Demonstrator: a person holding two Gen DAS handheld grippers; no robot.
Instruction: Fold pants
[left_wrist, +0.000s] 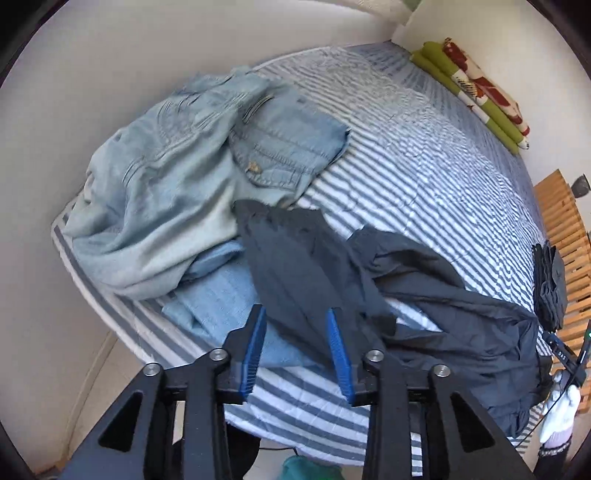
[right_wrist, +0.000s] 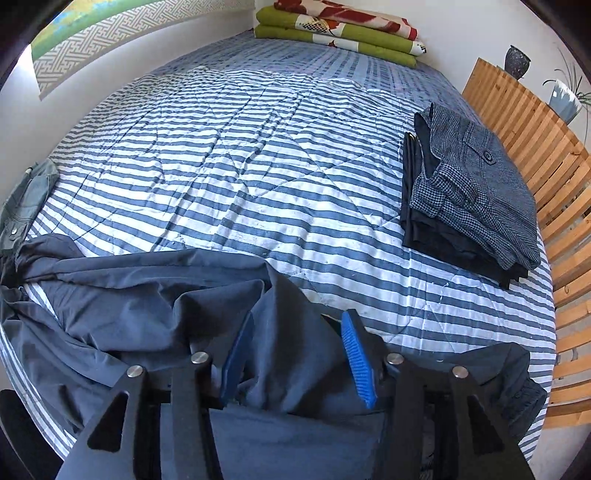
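My two grippers work over a striped bed (right_wrist: 229, 177) where dark navy pants (right_wrist: 147, 295) lie rumpled along the near edge, not yet folded. My left gripper (left_wrist: 297, 350) hangs with its jaws partly apart; one thin, limp leg of the pants runs up between and beyond them, but I cannot see the blue ribbed pads (left_wrist: 255, 350) pressing it. My right gripper (right_wrist: 297, 354) has its jaws also partly apart with a bunched ridge of the same cloth rising between them; whether the pads pinch it I cannot tell. By my judgement the fold on this pair has barely begun: the fabric is creased, twisted and spread sideways under both sets of jaws. Far ahead and right of my right jaws, a neat stack of folded trousers (right_wrist: 476, 199), topped by a coarse houndstooth weave, suggests earlier pairs are done. Ahead and left of my left jaws, a heap of pale, stiff denim (left_wrist: 177, 177) waits unfolded.
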